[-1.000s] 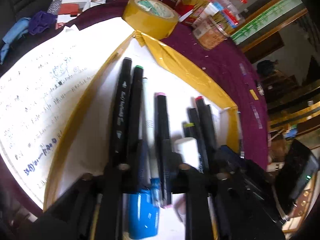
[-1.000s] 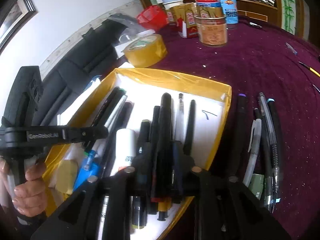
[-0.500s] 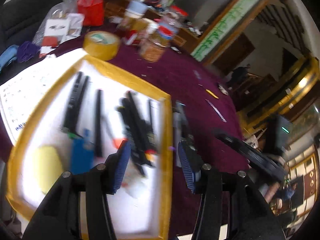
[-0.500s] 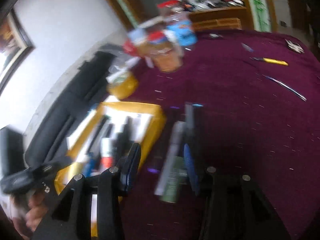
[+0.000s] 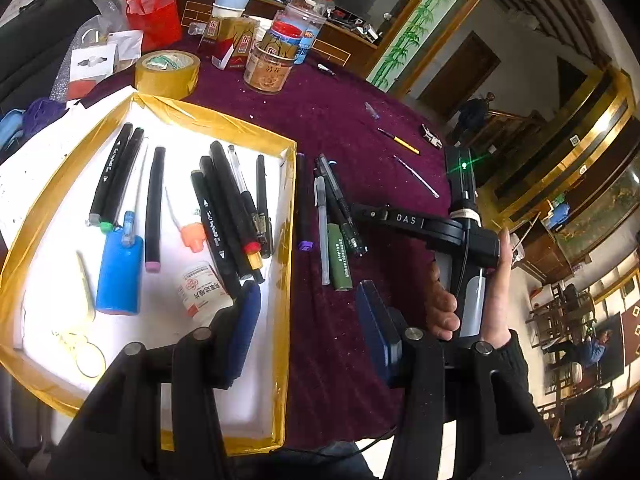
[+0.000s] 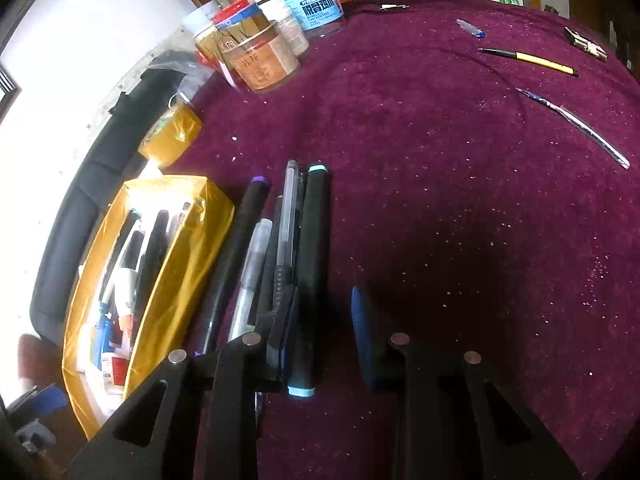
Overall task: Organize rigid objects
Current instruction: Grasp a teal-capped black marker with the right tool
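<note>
A gold-edged white tray (image 5: 286, 264) holds several markers, a blue case (image 5: 120, 272) and a small white bottle (image 5: 202, 290). Beside its right wall, on the maroon cloth, lie several loose pens and markers (image 5: 334, 216). My left gripper (image 5: 310, 330) is open and empty, raised over the tray's right wall. My right gripper (image 6: 324, 336) is open, low over the cloth; a black marker with light-blue caps (image 6: 312, 264) lies between its jaws, close to the left finger. The right gripper also shows in the left wrist view (image 5: 400, 220), by the loose pens.
A roll of yellow tape (image 5: 167, 74), jars (image 5: 268, 68) and boxes stand at the table's far side. A yellow pen (image 6: 528, 60) and a clear pen (image 6: 576, 124) lie on the cloth at the right. A printed sheet lies left of the tray.
Both grippers opened, let go of the markers in the tray and pulled back. The left one rose above the tray. The right one moved right to the loose pens on the cloth.
</note>
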The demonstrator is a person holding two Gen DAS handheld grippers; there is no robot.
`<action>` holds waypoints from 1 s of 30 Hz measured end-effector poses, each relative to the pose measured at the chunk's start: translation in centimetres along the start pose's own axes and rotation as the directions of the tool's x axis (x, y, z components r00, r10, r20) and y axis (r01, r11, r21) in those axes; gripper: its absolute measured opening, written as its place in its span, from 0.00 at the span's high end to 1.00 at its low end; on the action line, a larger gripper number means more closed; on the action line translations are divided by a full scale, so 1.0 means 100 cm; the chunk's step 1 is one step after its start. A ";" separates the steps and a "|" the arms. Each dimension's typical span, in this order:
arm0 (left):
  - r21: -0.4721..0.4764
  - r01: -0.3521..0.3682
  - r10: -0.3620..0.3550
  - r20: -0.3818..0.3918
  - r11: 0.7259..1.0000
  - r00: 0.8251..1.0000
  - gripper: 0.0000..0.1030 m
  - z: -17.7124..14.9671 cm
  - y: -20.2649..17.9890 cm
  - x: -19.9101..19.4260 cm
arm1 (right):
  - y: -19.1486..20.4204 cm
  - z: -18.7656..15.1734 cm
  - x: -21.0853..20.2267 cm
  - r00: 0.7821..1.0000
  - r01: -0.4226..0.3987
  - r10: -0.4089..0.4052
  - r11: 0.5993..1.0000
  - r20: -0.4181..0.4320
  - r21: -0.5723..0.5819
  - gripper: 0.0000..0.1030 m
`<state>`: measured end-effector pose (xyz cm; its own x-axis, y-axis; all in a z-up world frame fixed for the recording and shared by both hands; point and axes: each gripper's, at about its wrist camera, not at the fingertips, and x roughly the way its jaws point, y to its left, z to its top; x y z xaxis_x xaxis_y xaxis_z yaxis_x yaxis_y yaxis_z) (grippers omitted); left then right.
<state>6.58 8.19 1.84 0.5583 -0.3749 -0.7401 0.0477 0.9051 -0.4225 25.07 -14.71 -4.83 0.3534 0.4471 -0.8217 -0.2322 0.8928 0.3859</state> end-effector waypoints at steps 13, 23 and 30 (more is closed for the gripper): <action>0.077 -0.020 0.025 -0.067 0.997 0.997 0.54 0.000 -0.029 0.024 | 0.005 -0.014 -0.005 0.974 0.224 -0.225 0.957 0.015 -0.184 0.88; 0.114 -0.024 0.043 -0.163 0.993 0.986 0.54 0.033 -0.065 0.078 | -0.063 -0.015 -0.030 0.985 0.129 -0.122 0.990 0.123 -0.052 0.87; 0.126 -0.109 0.137 -0.235 0.986 0.962 0.54 0.071 -0.078 0.138 | -0.070 -0.012 -0.030 0.991 0.098 -0.093 0.994 0.099 -0.048 0.87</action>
<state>19.79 -2.62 -1.33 0.3492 -0.2841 -0.8930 0.0907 0.9587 -0.2695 24.52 -22.40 -5.57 0.4611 0.3653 -0.8087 -0.2394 0.9287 0.2831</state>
